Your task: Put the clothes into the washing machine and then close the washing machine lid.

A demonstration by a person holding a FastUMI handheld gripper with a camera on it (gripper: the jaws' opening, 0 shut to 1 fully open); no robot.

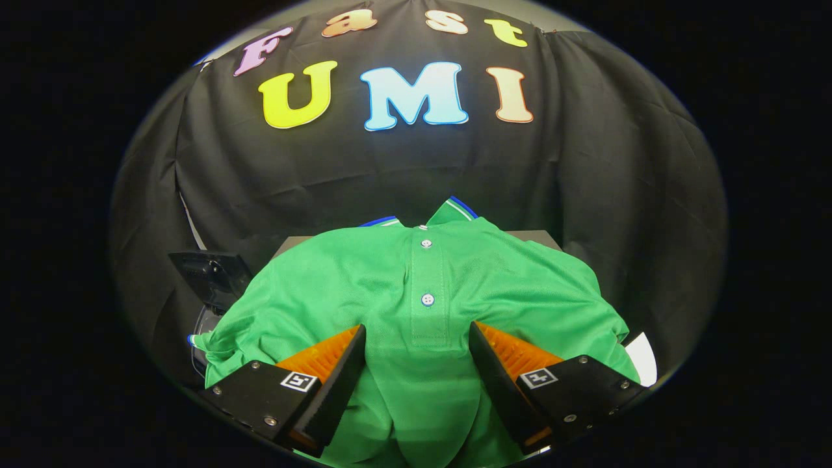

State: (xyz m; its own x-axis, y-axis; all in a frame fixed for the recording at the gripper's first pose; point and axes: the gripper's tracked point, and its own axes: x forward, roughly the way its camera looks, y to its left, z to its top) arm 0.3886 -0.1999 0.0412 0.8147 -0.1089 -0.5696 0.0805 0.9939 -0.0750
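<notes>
Furthest left, a dark object (pixel 211 274) sits against the black cloth wall (pixel 585 182); what it is cannot be told. Next to it begins a green polo shirt (pixel 325 292), spread wide over a dark table (pixel 289 244) whose corners show behind its shoulders. One sleeve trails down at the left. The shirt's button placket (pixel 427 286) runs down the middle with two buttons done up, and the blue-edged collar (pixel 455 209) points toward the wall. The tool (pixel 417 338) stands with its fingers apart, a fold of the shirt's lower front bulging up between them and touching both inner faces. To the right, past the shirt's hem, a small white patch (pixel 643 357) shows.
</notes>
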